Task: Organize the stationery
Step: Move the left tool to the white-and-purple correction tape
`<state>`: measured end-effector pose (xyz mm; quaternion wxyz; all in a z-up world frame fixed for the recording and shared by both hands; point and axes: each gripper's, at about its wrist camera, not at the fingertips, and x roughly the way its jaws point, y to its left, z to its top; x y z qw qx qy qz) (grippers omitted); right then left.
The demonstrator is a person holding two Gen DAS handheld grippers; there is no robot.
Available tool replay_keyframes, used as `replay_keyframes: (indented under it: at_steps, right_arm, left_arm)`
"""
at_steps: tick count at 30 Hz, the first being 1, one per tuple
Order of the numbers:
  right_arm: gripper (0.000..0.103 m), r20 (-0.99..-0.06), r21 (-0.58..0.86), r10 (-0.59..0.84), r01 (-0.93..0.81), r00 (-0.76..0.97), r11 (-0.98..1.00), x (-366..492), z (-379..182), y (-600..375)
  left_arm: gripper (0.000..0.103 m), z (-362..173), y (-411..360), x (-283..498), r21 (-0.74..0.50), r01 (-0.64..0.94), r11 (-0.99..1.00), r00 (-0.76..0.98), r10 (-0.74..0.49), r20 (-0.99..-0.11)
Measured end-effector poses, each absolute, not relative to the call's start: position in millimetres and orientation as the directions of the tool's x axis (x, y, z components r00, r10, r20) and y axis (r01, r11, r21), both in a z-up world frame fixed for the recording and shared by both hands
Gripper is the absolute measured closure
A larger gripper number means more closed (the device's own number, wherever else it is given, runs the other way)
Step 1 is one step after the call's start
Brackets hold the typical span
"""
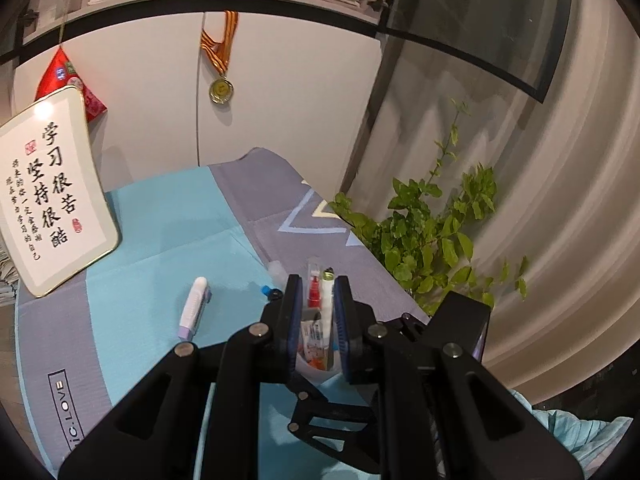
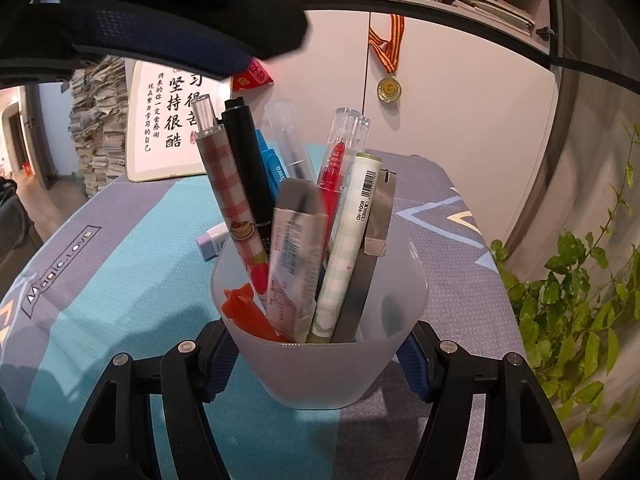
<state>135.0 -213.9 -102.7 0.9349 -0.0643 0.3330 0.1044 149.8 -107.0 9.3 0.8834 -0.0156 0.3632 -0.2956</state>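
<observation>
Right gripper (image 2: 320, 364): spread wide around a frosted, translucent plastic cup (image 2: 320, 364), blue ribbed pads (image 2: 218, 372) flanking the rounded wall at 9 and 3 o'clock; contact on either side hard to judge, seemingly cradling rather than squeezing. Crammed upright and splayed inside the cup: a red-checked pen (image 2: 232, 200) with clear cap, a matte black pen (image 2: 248, 168), a glossy cardboard refill box (image 2: 294, 256), a clear-capped red pen (image 2: 334, 176), a pale green checked pen (image 2: 348, 240) with barcode label, a flat grey metal clip (image 2: 378, 216), and an orange plastic piece (image 2: 244, 312) low at 8 o'clock.

Left gripper (image 1: 316, 304): black linkage arms, blue textured pads, narrowed to a slim gap directly above the cup's contents, pen tips showing between the fingers; whether pinching a pen or merely hovering around them, cannot tell. Seen from the right wrist as a dark blurred mass at 11 o'clock.

On the tabletop (image 1: 160, 240), covered in woven turquoise and grey cloth: a white-and-lilac correction tape (image 1: 194, 308), lying flat at 9 o'clock from the left gripper, well apart from the cup.

Beyond: a gold-rimmed calligraphy plaque (image 1: 52, 188) leaning at 10 o'clock, a gold medal (image 1: 221, 90) on a striped ribbon at 12 against white cabinet doors, a leafy plant (image 1: 432, 240) at 3 o'clock.
</observation>
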Motion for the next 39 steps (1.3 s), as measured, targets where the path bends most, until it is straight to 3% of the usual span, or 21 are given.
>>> replay_keyframes:
  at_steps: [7, 17, 25, 27, 39]
  right_arm:
    - [0.034, -0.636, -0.05, 0.152, -0.238, 0.756, 0.97, 134.8, -102.7, -214.3]
    - [0.034, -0.625, -0.011, 0.185, -0.245, 0.758, 0.969, 134.0, -100.1, -220.2]
    - [0.029, -0.602, 0.009, 0.188, -0.23, 0.776, 0.973, 125.7, -85.5, -226.3]
    - [0.034, -0.605, 0.027, 0.194, -0.224, 0.772, 0.974, 126.8, -82.5, -226.6]
    - [0.034, -0.567, -0.047, 0.114, -0.17, 0.816, 0.984, 145.2, -85.2, -233.7]
  left_arm:
    - [0.088, 12.3, -72.6, 150.3, -0.246, 0.446, 0.86, 0.624, -0.496, -0.604]
    - [0.087, -40.1, -25.8, 167.3, -0.291, 0.302, 0.908, 0.601, -0.418, -0.681]
    - [0.087, -47.3, -19.0, 167.3, -0.306, 0.307, 0.901, 0.598, -0.432, -0.675]
    - [0.087, -50.5, -18.5, 166.9, -0.304, 0.311, 0.901, 0.593, -0.434, -0.678]
    - [0.087, -64.0, -23.5, 175.7, -0.275, 0.298, 0.914, 0.577, -0.402, -0.711]
